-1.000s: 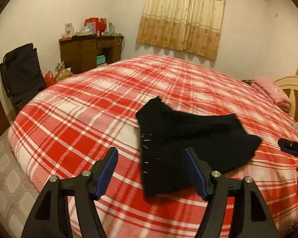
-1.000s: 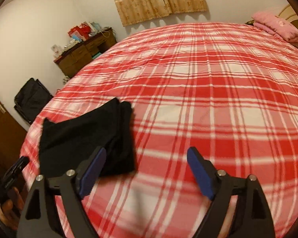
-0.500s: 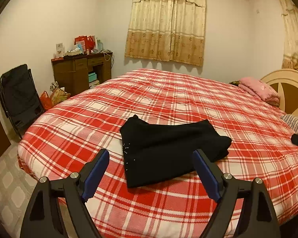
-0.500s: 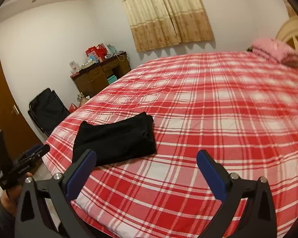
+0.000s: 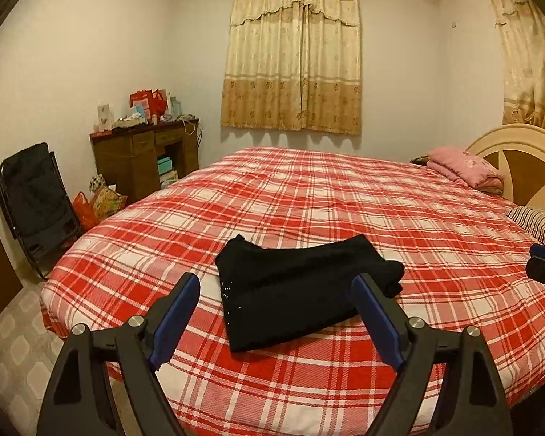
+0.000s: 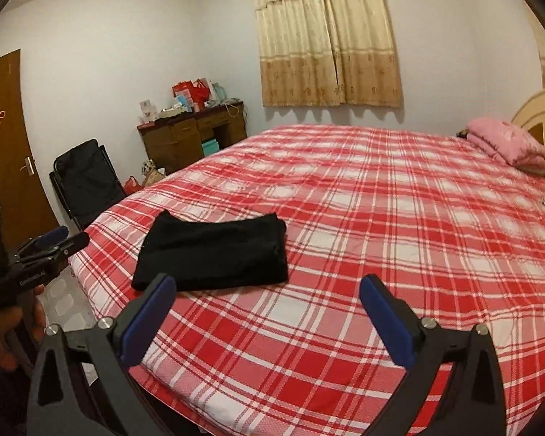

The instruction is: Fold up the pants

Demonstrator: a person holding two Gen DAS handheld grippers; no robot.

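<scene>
Red-and-white plaid bedspread point(image 5: 309, 200) fills the room's middle; black pants point(image 5: 301, 290), folded into a compact stack, lie on it near the foot edge, at about 12 o'clock just past the left gripper point(image 5: 276, 316). From the right gripper point(image 6: 269, 312) the pants sit at approx. 11 o'clock. Both grippers hang w/ blue pads spread wide, nothing between them, neither touching the cloth. No item lies between grippers and pants.

Around the bed: wooden desk point(image 5: 141, 160) at 10 o'clock in the left view, top crowded w/ red bags, cards and small boxes; its open cubby holds teal boxes point(image 5: 164, 165). Folded black chair point(image 5: 36, 200) at 9 o'clock against the wall, bright bags point(image 5: 98, 200) on the floor between chair and desk. Tan curtains point(image 5: 294, 58) at 12. Folded pink quilt point(image 5: 465, 170) at 2 o'clock by the cream headboard point(image 5: 519, 156); striped pillow point(image 5: 537, 221) at 3. Brown door point(image 6: 7, 145) w/ red paper cutout at 9 in the right view.
</scene>
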